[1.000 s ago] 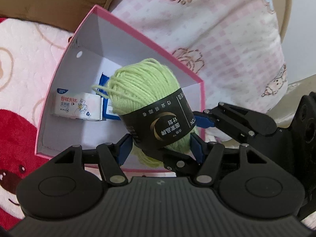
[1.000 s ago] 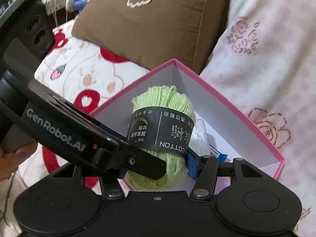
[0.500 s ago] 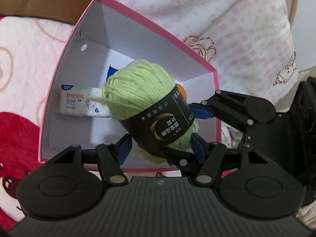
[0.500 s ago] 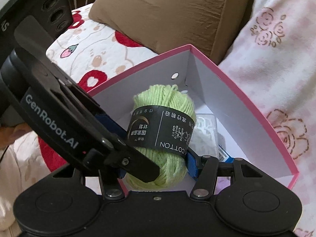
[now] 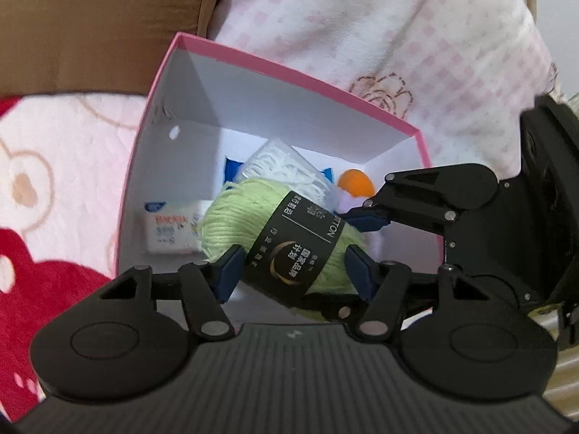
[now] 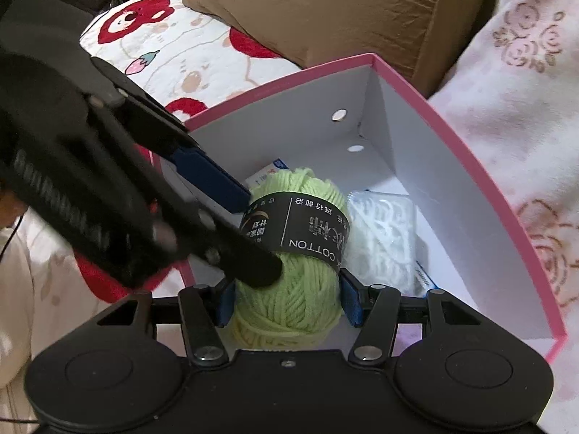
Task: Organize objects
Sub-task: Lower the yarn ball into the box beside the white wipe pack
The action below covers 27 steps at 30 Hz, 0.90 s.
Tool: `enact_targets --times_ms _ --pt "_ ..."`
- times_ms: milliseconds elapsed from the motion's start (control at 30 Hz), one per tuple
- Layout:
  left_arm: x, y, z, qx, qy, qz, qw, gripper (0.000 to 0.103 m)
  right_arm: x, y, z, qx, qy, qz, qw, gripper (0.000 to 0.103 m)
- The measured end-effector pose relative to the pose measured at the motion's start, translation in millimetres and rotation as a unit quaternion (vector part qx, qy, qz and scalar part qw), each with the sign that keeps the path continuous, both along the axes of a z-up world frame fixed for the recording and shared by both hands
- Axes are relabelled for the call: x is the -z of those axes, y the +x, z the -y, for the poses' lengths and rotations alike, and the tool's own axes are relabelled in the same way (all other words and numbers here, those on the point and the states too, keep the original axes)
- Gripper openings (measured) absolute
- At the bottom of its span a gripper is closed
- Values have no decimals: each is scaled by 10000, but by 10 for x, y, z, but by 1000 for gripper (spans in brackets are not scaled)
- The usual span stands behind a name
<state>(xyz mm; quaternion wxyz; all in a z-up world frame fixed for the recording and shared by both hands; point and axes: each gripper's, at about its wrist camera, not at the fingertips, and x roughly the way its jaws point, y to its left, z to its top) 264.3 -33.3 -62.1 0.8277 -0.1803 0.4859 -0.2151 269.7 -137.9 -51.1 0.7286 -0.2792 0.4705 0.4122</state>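
Both grippers, left & right, clamp green yarn ball over pink box, w/ floss pack at 3 o'clock; lower into the free spot, then open both together.

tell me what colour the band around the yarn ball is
Black with pale lettering, on the yarn ball; clearest in the right wrist view.

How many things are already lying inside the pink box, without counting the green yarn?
3 visible: a white tissue pack at the left, a clear bag of white items in the middle, an orange object at the right. The green yarn may hide more.
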Motion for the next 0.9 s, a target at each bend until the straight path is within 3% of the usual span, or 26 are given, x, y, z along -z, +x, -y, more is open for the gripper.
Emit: enact_targets --times_ms 167,467,600,767,833,900 --pt "128 4 6 -20 -41 -93 9999 52 122 95 -58 -45 -195 -178 9996 62" --pt "224 -52 190 124 65 -12 9999 44 169 74 93 273 -480 -10 9985 66" --pt "212 -62 160 124 -35 -97 9999 43 195 74 208 470 -424 22 9980 56" --pt "127 -90 101 -86 225 159 9996 50 216 39 261 606 -340 44 9976 55" --pt "125 -77 99 -218 410 303 9985 60 232 65 301 629 -302 -5 9976 56" --pt "145 -71 111 -280 585 406 9971 63 237 103 327 669 -376 -42 9970 56"
